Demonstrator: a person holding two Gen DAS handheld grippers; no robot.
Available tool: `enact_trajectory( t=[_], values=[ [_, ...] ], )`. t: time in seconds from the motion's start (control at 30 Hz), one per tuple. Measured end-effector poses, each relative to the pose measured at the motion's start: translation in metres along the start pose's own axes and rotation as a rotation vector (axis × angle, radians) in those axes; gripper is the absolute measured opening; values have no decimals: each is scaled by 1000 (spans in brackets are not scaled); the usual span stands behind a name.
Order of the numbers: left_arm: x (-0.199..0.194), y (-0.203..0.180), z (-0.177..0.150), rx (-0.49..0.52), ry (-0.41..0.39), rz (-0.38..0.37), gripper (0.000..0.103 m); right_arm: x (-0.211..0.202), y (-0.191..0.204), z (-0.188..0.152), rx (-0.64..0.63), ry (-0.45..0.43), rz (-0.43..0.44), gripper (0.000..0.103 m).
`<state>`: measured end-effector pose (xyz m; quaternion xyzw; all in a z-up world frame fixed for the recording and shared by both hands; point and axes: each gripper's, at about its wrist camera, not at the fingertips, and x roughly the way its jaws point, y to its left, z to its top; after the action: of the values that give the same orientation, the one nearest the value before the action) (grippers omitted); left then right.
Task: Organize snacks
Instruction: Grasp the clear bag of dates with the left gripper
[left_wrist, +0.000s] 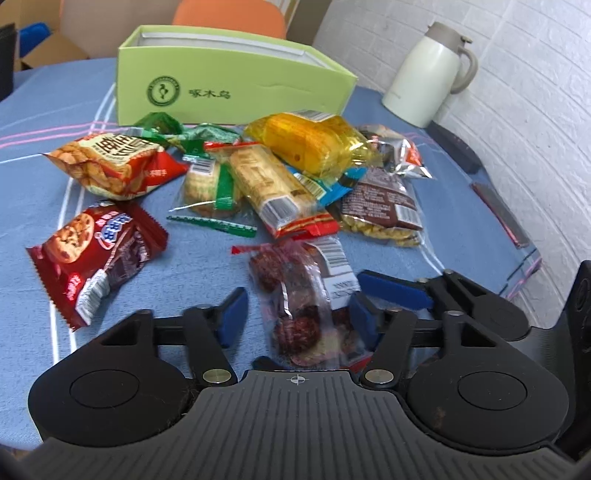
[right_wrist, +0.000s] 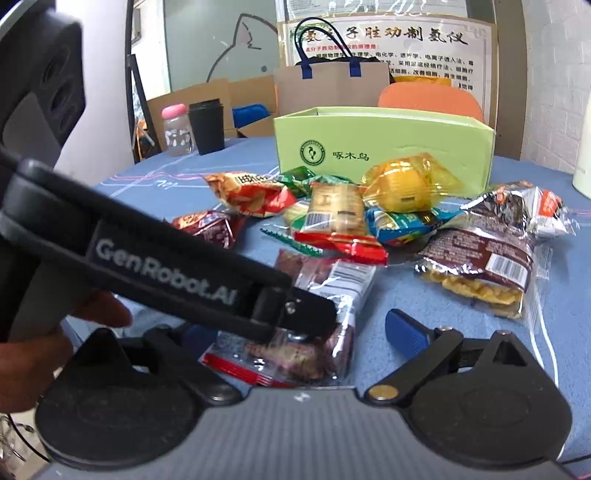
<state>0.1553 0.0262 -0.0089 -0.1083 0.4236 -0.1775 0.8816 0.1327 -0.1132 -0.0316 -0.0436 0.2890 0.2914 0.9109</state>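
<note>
The left hand-held gripper (left_wrist: 295, 314) sits low over the tabletop (left_wrist: 33, 206), jaws spread wide — its blue pads (left_wrist: 232, 314) stand either side of a clear packet of dark red dried fruit (left_wrist: 295, 295). The left pad is clear of the packet; the right pad lies against or just beside the wrapper edge, and contact cannot be confirmed. The packet rests flat on the blue cloth, not lifted.

The right hand-held gripper (right_wrist: 303, 332) approaches the same packet (right_wrist: 332, 280) from the other side. Its right blue pad (right_wrist: 406, 332) is well apart from the packet; its left pad is largely hidden behind the body of the left unit, which crosses the right wrist view diagonally. The jaws are wide apart and hold nothing.

Beyond the packet lies the snack pile: a red cookie bag (left_wrist: 96, 254) to the left, an orange-red cracker bag (left_wrist: 110, 162) behind it, a biscuit pack with red ends (left_wrist: 273, 188) at centre, a round biscuit in a clear green-trimmed wrapper (left_wrist: 207, 184) beside it, a yellow-wrapped pack (left_wrist: 314, 144), a brown-labelled pack of yellow twists (left_wrist: 384, 206) to the right, and a silver pouch (left_wrist: 402, 151) farther back.

A light green open box (left_wrist: 229, 85) stands upright behind the pile. A cream thermal jug (left_wrist: 428, 74) stands to the right, near the white wall.
</note>
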Motion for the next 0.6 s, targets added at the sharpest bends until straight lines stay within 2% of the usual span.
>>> enact_trajectory(
  t=[0.1,0.27,0.37,0.47,0.6],
  values=[
    [-9,0,-7,9,-13,12,20,-5,10,3,4,14,20,75],
    [-46,1,-23,1,-55,136,18,-13,46,12,-79,-1,90,74],
    [-72,12,-25,-45,-91,179,18,-14,64,23,-113,-31,143,74],
    [-89,22,-19,-67,-140,183,18,-13,72,40,-142,-72,147,74],
    [-90,25,11,-67,-199,146,18,-9,61,67,-164,-122,86,75]
  ],
)
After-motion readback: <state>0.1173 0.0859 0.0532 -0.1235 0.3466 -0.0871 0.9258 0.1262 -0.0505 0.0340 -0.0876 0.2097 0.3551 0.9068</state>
